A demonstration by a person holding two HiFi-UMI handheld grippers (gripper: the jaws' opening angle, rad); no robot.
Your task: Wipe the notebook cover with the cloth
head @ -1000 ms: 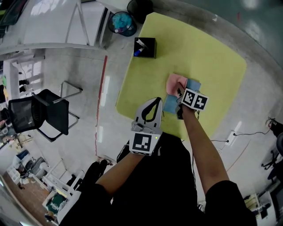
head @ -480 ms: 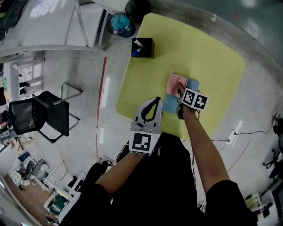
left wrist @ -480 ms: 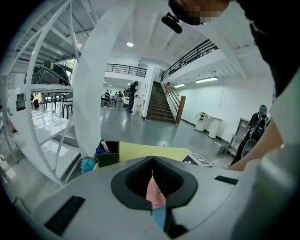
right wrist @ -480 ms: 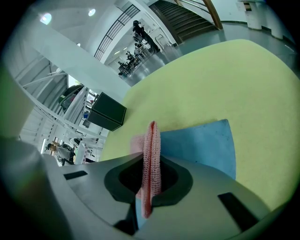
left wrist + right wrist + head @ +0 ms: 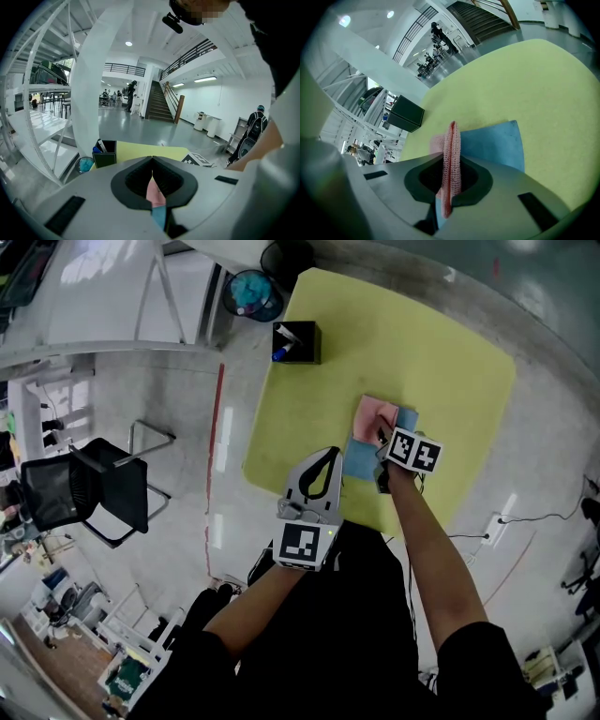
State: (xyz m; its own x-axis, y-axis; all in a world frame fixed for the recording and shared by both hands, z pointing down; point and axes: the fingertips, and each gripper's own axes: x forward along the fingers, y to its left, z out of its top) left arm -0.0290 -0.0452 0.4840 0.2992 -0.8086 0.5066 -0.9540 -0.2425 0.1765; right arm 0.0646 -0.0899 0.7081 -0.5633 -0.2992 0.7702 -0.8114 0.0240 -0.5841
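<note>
A blue notebook (image 5: pixel 360 461) lies on the yellow table (image 5: pixel 431 343), near its front edge. A pink cloth (image 5: pixel 372 415) is spread over the notebook's far part. My right gripper (image 5: pixel 382 439) rests on the notebook and is shut on the pink cloth (image 5: pixel 451 157), which stands as a folded ridge between the jaws, with the blue cover (image 5: pixel 494 143) just beyond. My left gripper (image 5: pixel 329 454) is shut with nothing held, hovering at the table's near-left edge beside the notebook. Through the slit behind its jaws (image 5: pixel 152 164) a strip of cloth (image 5: pixel 155 192) and notebook (image 5: pixel 160 216) shows.
A black pen box (image 5: pixel 296 342) stands at the table's far-left corner and also shows in the right gripper view (image 5: pixel 405 114). On the floor to the left are a blue bin (image 5: pixel 250 293) and a black chair (image 5: pixel 84 488). Cables run along the floor at the right.
Almost nothing: the table and pen box have drifted slightly left in the head view, while both grippers and the cloth hold the same places.
</note>
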